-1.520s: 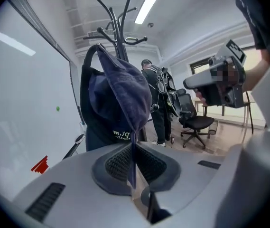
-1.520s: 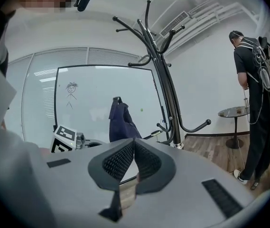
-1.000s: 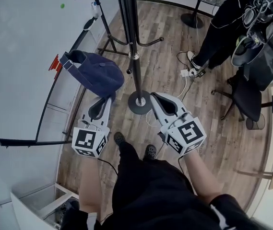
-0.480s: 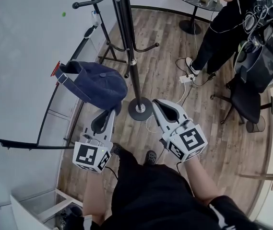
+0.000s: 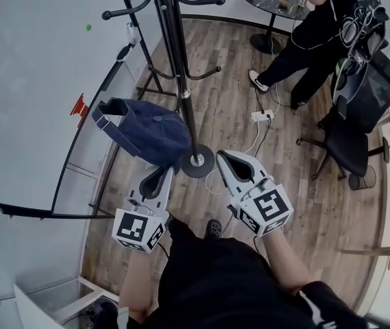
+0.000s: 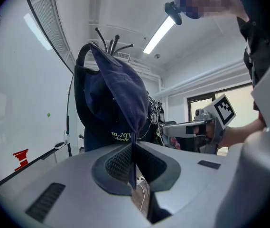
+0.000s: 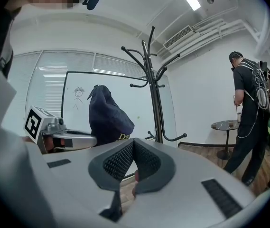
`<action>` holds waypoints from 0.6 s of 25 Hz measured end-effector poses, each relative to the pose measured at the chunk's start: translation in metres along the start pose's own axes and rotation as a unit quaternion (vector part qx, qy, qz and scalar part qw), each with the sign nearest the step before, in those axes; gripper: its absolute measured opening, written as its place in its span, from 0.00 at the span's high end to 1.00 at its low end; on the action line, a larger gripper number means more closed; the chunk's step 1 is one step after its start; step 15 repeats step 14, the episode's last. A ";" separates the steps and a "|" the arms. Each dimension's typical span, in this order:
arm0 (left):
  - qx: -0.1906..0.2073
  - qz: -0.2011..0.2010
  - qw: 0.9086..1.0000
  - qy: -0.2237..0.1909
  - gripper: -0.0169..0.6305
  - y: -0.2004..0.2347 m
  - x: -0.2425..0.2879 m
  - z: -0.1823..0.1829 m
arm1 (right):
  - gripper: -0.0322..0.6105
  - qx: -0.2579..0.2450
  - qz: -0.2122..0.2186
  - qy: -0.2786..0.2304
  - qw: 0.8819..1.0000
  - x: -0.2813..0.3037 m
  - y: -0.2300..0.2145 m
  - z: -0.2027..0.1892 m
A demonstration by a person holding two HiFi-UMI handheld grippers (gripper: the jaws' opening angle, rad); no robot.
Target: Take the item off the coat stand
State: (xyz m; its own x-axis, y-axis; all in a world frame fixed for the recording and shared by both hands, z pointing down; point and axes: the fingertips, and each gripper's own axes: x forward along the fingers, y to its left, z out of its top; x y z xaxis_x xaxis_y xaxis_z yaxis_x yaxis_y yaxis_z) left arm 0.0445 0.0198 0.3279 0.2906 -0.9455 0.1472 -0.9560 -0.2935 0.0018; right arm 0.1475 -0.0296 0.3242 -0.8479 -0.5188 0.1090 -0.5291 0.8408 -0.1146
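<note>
My left jaws (image 6: 131,148) are pinched almost fully together on an edge of the navy cap (image 6: 120,94). The cloth runs straight down between the ribbed pads, and the rest of the cap rises above them. In the head view the cap (image 5: 147,130) hangs clear of the coat stand (image 5: 181,81), to the left of its black pole and above the wooden floor (image 5: 236,101). It touches none of the hooks. The left gripper (image 5: 162,173) reaches up to the cap from below, close to the stand's round base.

My right jaws (image 7: 133,148) are closed pad to pad with nothing between them. In the head view the right gripper (image 5: 223,155) sits just right of the stand's base, apart from the cap. In the right gripper view the cap (image 7: 107,120) shows to the left of the coat stand (image 7: 156,103), with the left gripper (image 7: 54,129) below it.

A person in black (image 5: 318,26) stands at the far right of the floor beside a black office chair (image 5: 352,115).
</note>
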 end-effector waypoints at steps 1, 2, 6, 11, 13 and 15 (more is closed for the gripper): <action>0.000 -0.002 1.000 0.001 0.92 -0.002 0.002 -0.001 | 0.90 0.001 0.000 -0.002 1.000 -0.001 -0.001 0.000; 0.001 -0.004 1.000 0.001 0.92 -0.004 0.003 -0.002 | 0.90 0.002 -0.001 -0.003 1.000 -0.003 -0.002 0.000; 0.002 -0.012 1.000 0.002 0.92 -0.012 0.007 -0.002 | 0.90 0.005 -0.008 -0.007 1.000 -0.008 -0.005 0.001; 0.003 -0.022 1.000 0.004 0.92 -0.017 0.011 -0.006 | 0.90 0.002 -0.007 -0.006 1.000 -0.012 -0.005 0.000; 0.001 -0.023 1.000 0.004 0.92 -0.020 0.013 -0.007 | 0.90 0.000 -0.004 -0.005 1.000 -0.014 -0.005 0.000; 0.000 -0.024 1.000 0.004 0.92 -0.021 0.013 -0.008 | 0.90 -0.002 -0.002 -0.005 1.000 -0.014 -0.005 0.000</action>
